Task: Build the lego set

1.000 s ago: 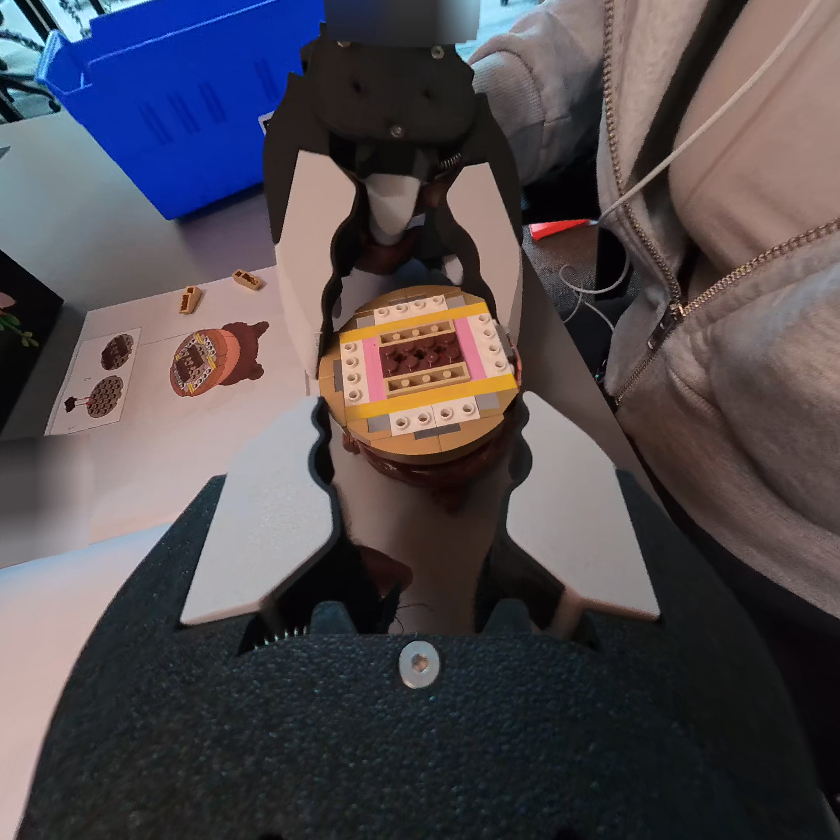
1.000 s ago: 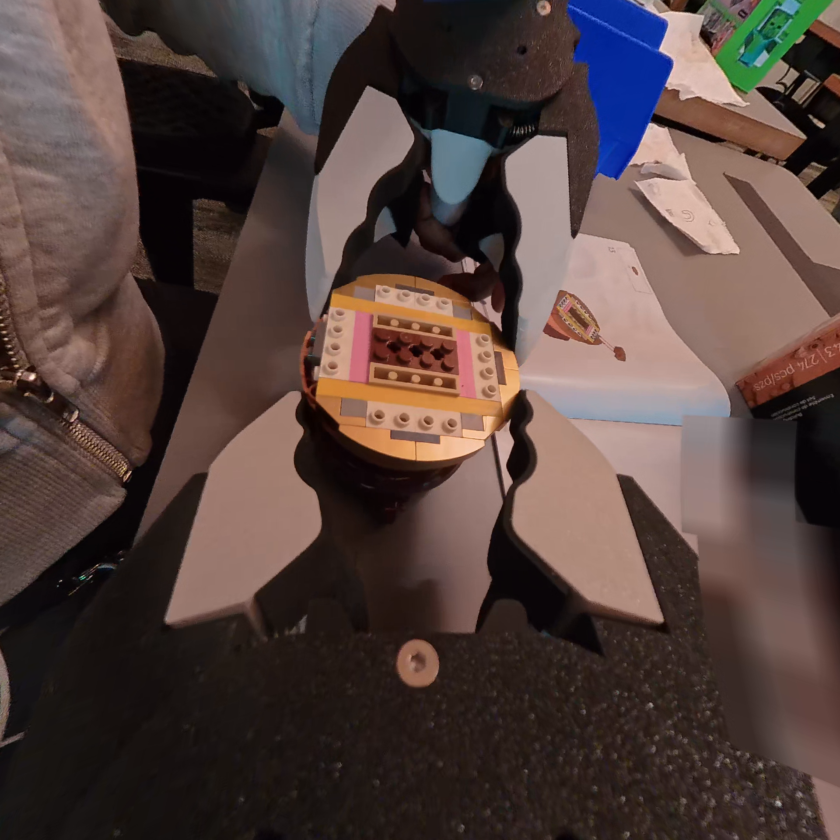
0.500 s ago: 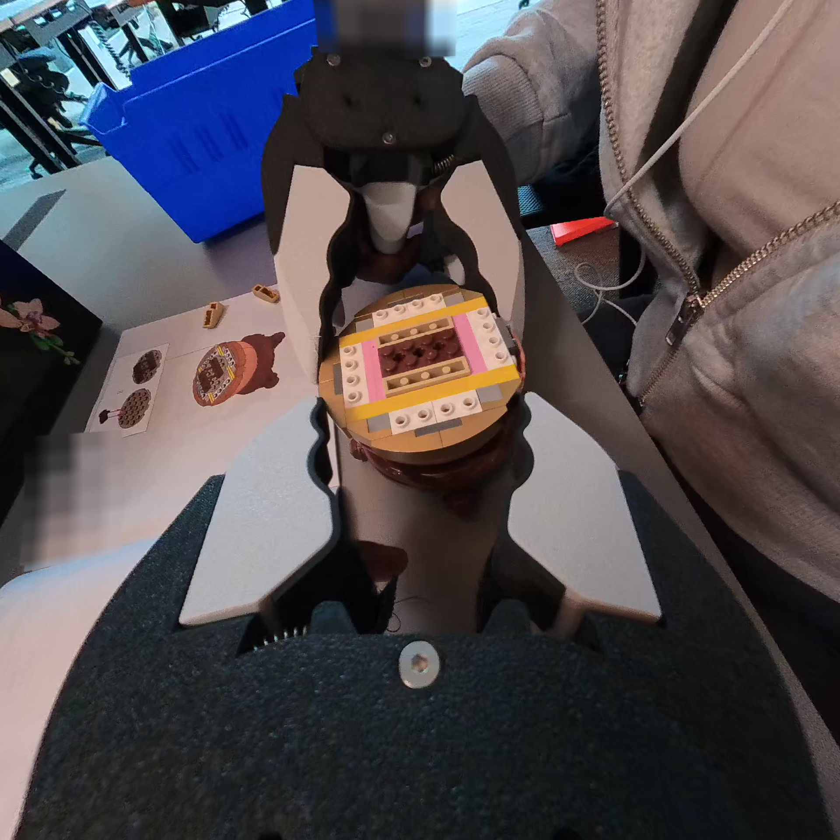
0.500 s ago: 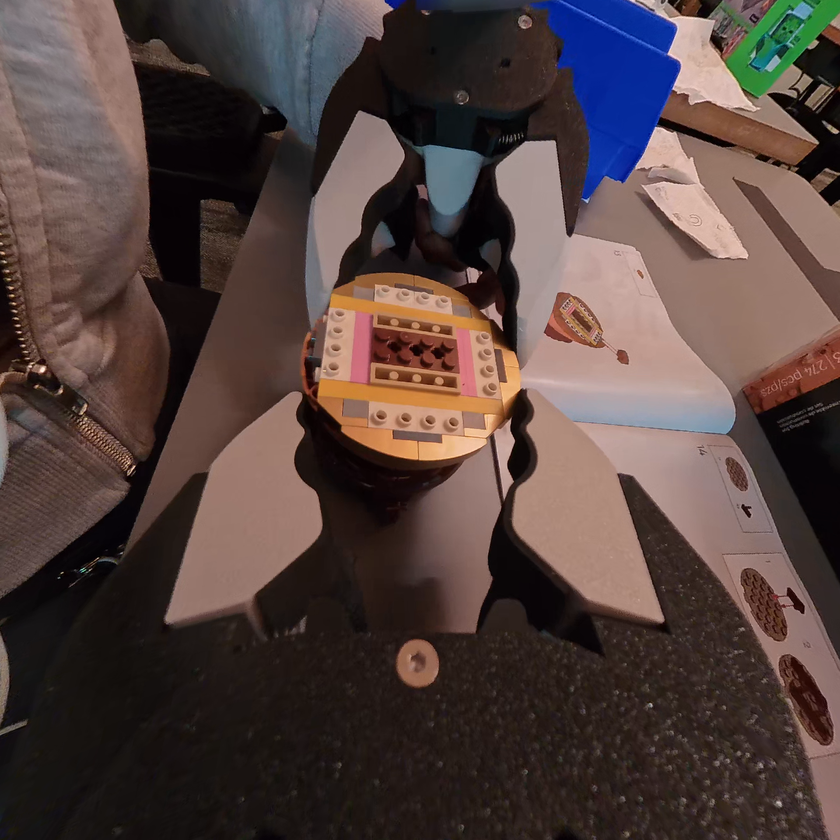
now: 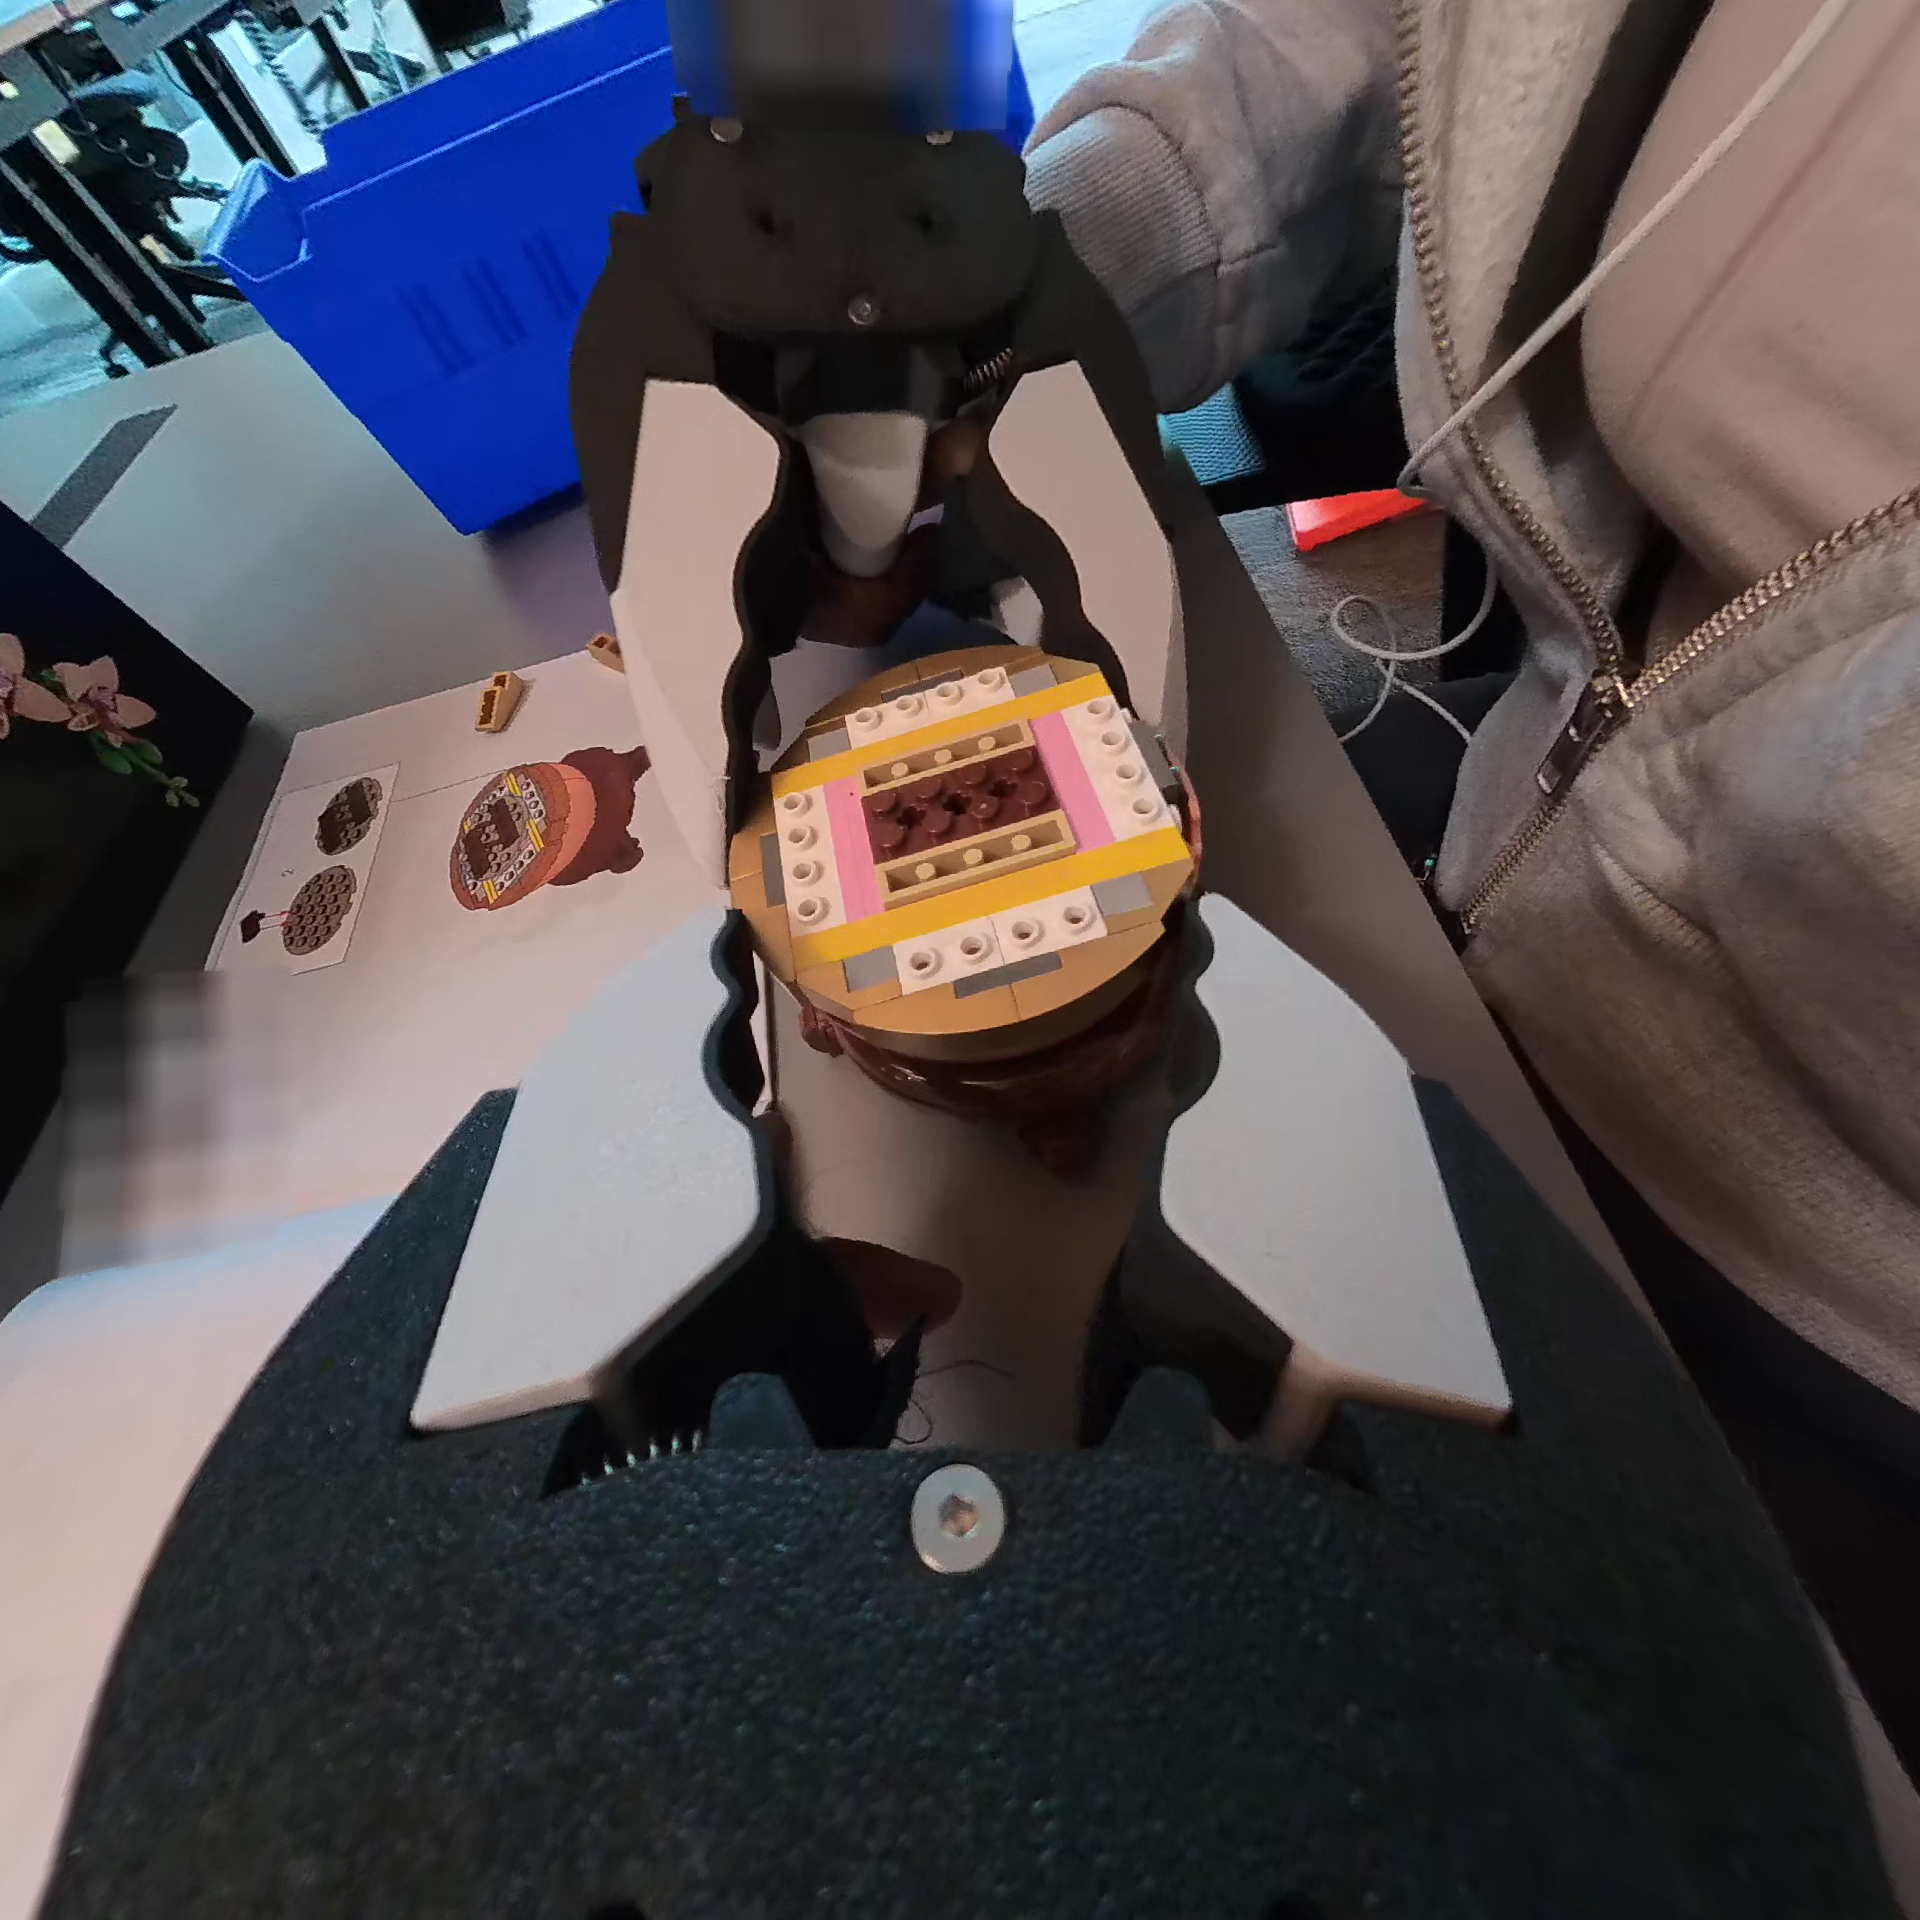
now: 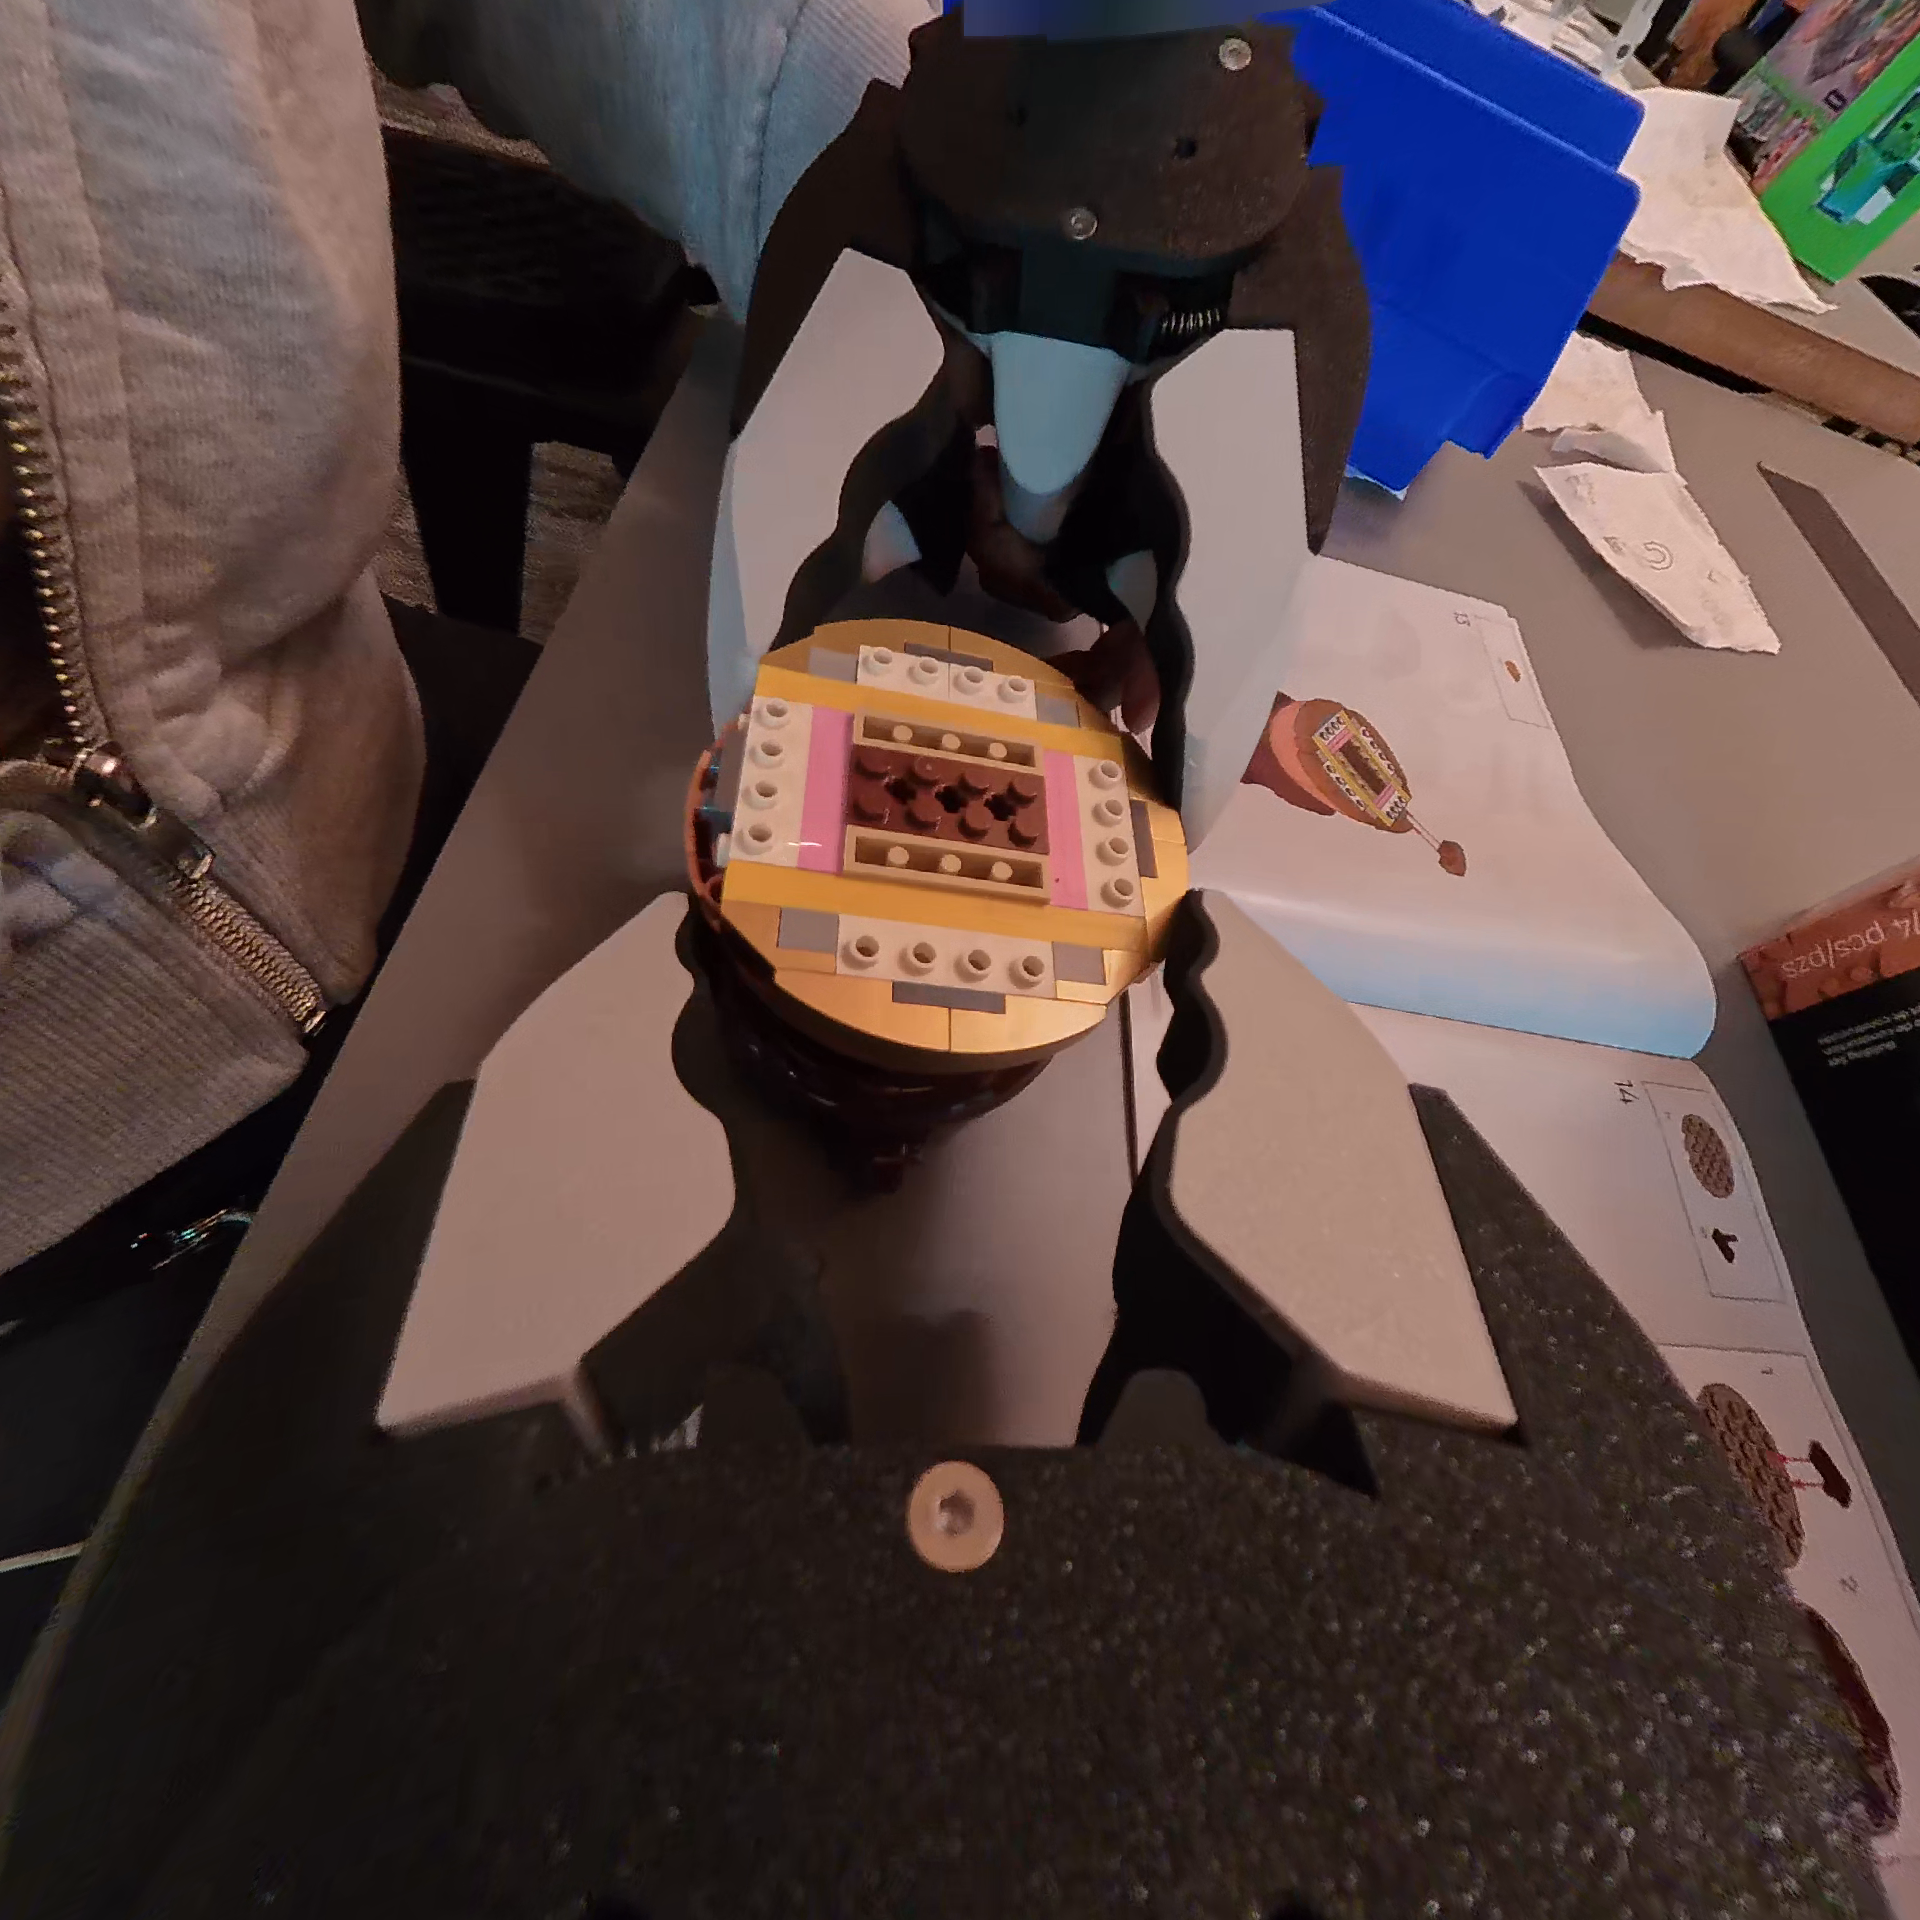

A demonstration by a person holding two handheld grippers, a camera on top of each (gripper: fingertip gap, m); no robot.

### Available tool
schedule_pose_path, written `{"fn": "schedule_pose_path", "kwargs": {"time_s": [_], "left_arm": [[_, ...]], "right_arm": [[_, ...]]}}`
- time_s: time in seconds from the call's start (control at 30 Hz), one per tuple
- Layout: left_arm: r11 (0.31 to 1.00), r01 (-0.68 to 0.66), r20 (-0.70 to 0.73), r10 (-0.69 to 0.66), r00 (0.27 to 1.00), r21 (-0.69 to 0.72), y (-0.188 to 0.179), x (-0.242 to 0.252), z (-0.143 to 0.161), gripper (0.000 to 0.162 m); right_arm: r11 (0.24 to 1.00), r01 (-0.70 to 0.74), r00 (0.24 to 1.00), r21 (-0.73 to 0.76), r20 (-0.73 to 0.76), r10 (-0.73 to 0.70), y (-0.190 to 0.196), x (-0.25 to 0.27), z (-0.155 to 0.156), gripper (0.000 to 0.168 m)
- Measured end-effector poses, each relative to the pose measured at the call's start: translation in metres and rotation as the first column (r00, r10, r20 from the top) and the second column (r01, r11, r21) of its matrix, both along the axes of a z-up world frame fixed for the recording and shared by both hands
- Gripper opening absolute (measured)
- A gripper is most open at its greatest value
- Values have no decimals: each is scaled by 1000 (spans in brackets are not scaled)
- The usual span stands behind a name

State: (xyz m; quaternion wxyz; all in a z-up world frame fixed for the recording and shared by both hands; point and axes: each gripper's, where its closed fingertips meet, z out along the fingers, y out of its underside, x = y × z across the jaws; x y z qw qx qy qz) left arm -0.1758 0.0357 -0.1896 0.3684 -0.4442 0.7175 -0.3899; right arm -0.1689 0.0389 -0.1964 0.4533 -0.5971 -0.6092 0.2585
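- The round lego assembly (image 5: 961, 852) is held above the table's near edge, in front of the person's grey hooded jacket (image 5: 1714, 727), with its studded face turned up; this is judged to keep the open studs reachable for the next piece.
- The top face is seen as a tan disc carrying white studded plates, yellow and pink strips, and a dark brown studded centre (image 6: 940, 795); a dark brown body hangs beneath.
- The left gripper (image 5: 961, 940) is clenched on the assembly: its two fingers press the rim from opposite sides.
- The right gripper (image 6: 935, 914) is likewise clamped on the assembly from the opposite direction, so the model is steadied at four places, presumably against twisting.
- Open instruction pages (image 5: 436, 831) lie on the grey table (image 5: 260, 561) just beyond, showing drawings of the model, presumably kept in sight for reference.
- Two small tan loose bricks (image 5: 499, 698) rest on the pages' far edge, near but apart from the assembly.
- A blue bin (image 5: 447, 281) stands farther back.
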Motion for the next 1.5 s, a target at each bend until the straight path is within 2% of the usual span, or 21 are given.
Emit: {"fn": "schedule_pose_path", "kwargs": {"time_s": [0.13, 0.17, 0.23, 0.3, 0.37, 0.43, 0.53, 0.6, 0.7, 0.77, 0.93, 1.0, 1.07, 1.1, 1.17, 1.2, 1.27, 1.3, 1.37, 1.43, 1.5], "left_arm": [[994, -113, 6, 113, 994, 1, 5, 0, -1, 80], [991, -136, 18, 136, 991, -14, 4, -1, -1, 87], [980, -182, 37, 185, 982, -76, 5, -6, 4, 86], [963, -228, 82, 241, 967, -144, 12, -15, 15, 90], [945, -249, 127, 279, 952, -211, 21, -24, 26, 88], [930, -245, 122, 286, 950, -273, 25, -25, 31, 85], [926, -190, 36, 214, 976, -327, 17, -18, 22, 82], [934, -165, -33, 163, 986, -318, 9, -16, 10, 76], [947, -163, -57, 153, 987, -277, -1, -19, 4, 72], [954, -171, -64, 160, 985, -245, -10, -25, 4, 69], [946, -236, -84, 222, 971, -224, -34, -33, 2, 79], [946, -176, -102, 153, 983, -273, -57, -34, 2, 67], [934, -101, -107, 69, 992, -343, -85, -28, 3, 64], [946, -89, -136, 49, 989, -310, -89, -27, -2, 66], [976, -130, -161, 102, 982, -176, -71, -29, -7, 69], [976, -167, -137, 148, 979, -141, -54, -31, -2, 69], [961, -228, -90, 216, 972, -157, -19, -35, 12, 62], [953, -251, -76, 241, 968, -173, -3, -36, 19, 71], [959, -210, -93, 195, 976, -189, 14, -36, 24, 73], [970, -161, -143, 136, 980, -184, 26, -33, 22, 77], [978, -114, -144, 89, 986, -177, 36, -23, 22, 82]], "right_arm": [[999, -35, 999, -32, -9, 34, 8, -1, 0, 84], [999, -33, 999, -31, -2, 33, 10, -1, -1, 86], [998, 27, 999, -56, 19, -26, 17, 5, -2, 104], [987, 107, 994, -118, 0, -108, 13, 14, 4, 110], [941, 292, 952, -168, -40, -303, 13, 26, 13, 98], [850, 454, 868, -267, -83, -489, 6, 31, 19, 83], [758, 562, 789, -331, -61, -611, -13, 22, 10, 78], [730, 604, 767, -321, -17, -642, -18, 17, -1, 77], [763, 596, 789, -250, 1, -615, -18, 14, -4, 54], [822, 533, 842, -202, 27, -539, -17, 18, -3, 49], [948, 297, 951, -113, 130, -282, -9, 27, -2, 41], [979, 196, 969, -59, 166, -184, -1, 31, -1, 36], [992, 128, 972, -16, 199, -122, 12, 32, -2, 29], [991, 134, 965, -6, 229, -129, 20, 37, -4, 28], [979, 200, 949, -49, 257, -181, 26, 50, -5, 37], [965, 245, 949, -96, 227, -219, 23, 53, -1, 43], [915, 345, 937, -208, 129, -324, 12, 52, 9, 59], [884, 383, 923, -270, 68, -379, 4, 47, 13, 68], [807, 475, 862, -351, -1, -507, -6, 36, 13, 71], [717, 602, 773, -351, 32, -633, -7, 35, 2, 73], [668, 654, 718, -355, 11, -696, -6, 27, -1, 74]]}}
